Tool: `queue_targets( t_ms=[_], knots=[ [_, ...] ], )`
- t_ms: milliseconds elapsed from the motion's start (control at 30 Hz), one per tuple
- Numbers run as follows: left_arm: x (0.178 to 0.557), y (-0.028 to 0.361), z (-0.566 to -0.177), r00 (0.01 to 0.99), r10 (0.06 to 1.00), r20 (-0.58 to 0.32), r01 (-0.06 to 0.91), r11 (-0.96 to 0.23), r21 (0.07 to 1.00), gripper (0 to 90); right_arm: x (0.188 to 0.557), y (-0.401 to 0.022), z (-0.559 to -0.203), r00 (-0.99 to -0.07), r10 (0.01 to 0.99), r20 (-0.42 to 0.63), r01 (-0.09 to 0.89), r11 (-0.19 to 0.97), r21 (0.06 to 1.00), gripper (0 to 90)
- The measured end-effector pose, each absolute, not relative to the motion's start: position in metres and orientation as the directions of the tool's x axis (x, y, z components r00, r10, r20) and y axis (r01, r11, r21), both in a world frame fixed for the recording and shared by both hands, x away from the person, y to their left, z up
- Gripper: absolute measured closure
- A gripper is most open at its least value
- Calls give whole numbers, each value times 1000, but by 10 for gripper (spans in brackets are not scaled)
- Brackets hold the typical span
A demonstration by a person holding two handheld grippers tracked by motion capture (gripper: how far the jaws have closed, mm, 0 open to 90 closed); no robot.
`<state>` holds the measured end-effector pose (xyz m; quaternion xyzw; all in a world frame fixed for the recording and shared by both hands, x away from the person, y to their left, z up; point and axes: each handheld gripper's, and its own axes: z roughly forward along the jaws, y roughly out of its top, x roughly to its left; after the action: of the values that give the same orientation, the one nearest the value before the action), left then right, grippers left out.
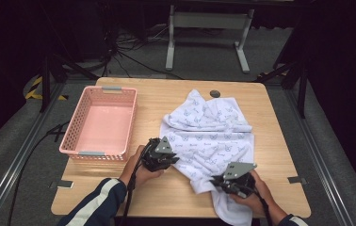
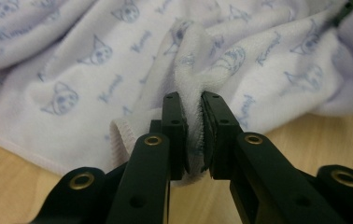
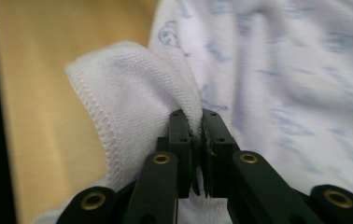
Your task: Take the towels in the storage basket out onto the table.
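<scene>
You are pinching white printed towel (image 1: 211,136) with both grippers: left gripper (image 2: 192,133) fingers clamping near-left fold, right gripper (image 3: 197,140) fingers clamping hemmed corner. Towel lying crumpled on tabletop (image 1: 166,101), right of pink basket (image 1: 72,141).

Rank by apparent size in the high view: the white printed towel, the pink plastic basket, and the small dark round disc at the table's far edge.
1. White printed towel, the largest, spread and rumpled.
2. Pink plastic basket, clearly smaller.
3. Small dark round disc, by far the smallest, though it lies farthest from the camera.
</scene>
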<state>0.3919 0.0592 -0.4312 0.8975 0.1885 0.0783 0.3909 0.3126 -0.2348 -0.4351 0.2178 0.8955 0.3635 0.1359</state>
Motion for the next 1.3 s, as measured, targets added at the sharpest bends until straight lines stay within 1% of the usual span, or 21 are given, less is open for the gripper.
queue_targets(
  t_ms=[67, 100, 133, 233, 267, 333, 400, 467, 567, 633, 733, 767, 900, 967, 1033, 1067, 1100, 1133, 1167, 1233, 1300],
  knots=[
    [402, 49, -430, 918, 397, -2, 275, -631, 726, 787, 323, -249, -433, -826, 558, -74, 339, 598, 726, 849],
    [409, 40, -430, 907, 421, 1, 290, -626, 724, 757, 328, -254, -433, -810, 580, -82, 351, 593, 724, 849],
    [414, 34, -430, 900, 435, 6, 298, -627, 720, 662, 335, -263, -434, -780, 622, -63, 388, 560, 732, 849],
    [420, 25, -429, 900, 437, -9, 295, -593, 749, 646, 342, -271, -436, -756, 652, -62, 420, 555, 718, 848],
    [420, 21, -429, 894, 447, -8, 297, -580, 758, 562, 349, -278, -439, -723, 686, -82, 445, 554, 704, 849],
    [414, 18, -426, 893, 450, 11, 282, -578, 765, 460, 355, -289, -442, -699, 712, -58, 487, 535, 691, 850],
    [411, 19, -424, 897, 442, 12, 274, -577, 769, 420, 357, -292, -442, -688, 724, -52, 500, 524, 689, 849],
    [397, 22, -414, 907, 422, 20, 240, -554, 797, 417, 361, -302, -446, -658, 752, -24, 548, 501, 670, 851],
    [386, 23, -409, 931, 366, 1, 214, -546, 810, 451, 362, -303, -447, -656, 755, -4, 562, 492, 665, 851],
    [373, 18, -411, 956, 291, -24, 190, -557, 809, 545, 363, -303, -447, -662, 750, 0, 566, 499, 657, 853],
    [359, -1, -424, 978, 207, -20, 149, -629, 763, 569, 363, -303, -447, -666, 746, 0, 564, 503, 655, 853],
    [357, -8, -430, 981, 195, -13, 139, -651, 746, 567, 363, -303, -447, -666, 746, 3, 565, 502, 654, 853],
    [360, -32, -450, 978, 207, -1, 147, -691, 708, 477, 362, -303, -448, -669, 744, -1, 563, 507, 653, 853],
    [364, -40, -456, 977, 210, -22, 164, -686, 709, 455, 362, -303, -448, -670, 742, 3, 561, 504, 656, 853],
    [369, -47, -460, 974, 228, 5, 158, -693, 704, 422, 362, -304, -448, -676, 737, 9, 558, 504, 659, 852],
    [372, -50, -462, 974, 224, -12, 168, -692, 702, 418, 362, -304, -448, -673, 739, 20, 566, 498, 658, 852],
    [372, -53, -465, 970, 244, -5, 176, -685, 707, 413, 363, -304, -448, -672, 740, 23, 568, 495, 658, 852],
    [374, -57, -467, 970, 241, 18, 160, -695, 701, 418, 362, -304, -448, -674, 738, 23, 566, 496, 658, 852],
    [374, -59, -468, 968, 252, 5, 174, -681, 711, 422, 362, -304, -448, -674, 739, 25, 567, 495, 658, 852],
    [377, -60, -468, 965, 260, 21, 166, -675, 719, 448, 362, -305, -448, -673, 739, 26, 567, 493, 659, 850],
    [379, -59, -467, 963, 269, 27, 169, -676, 718, 558, 362, -305, -448, -676, 737, 27, 566, 494, 660, 843]
  ],
)
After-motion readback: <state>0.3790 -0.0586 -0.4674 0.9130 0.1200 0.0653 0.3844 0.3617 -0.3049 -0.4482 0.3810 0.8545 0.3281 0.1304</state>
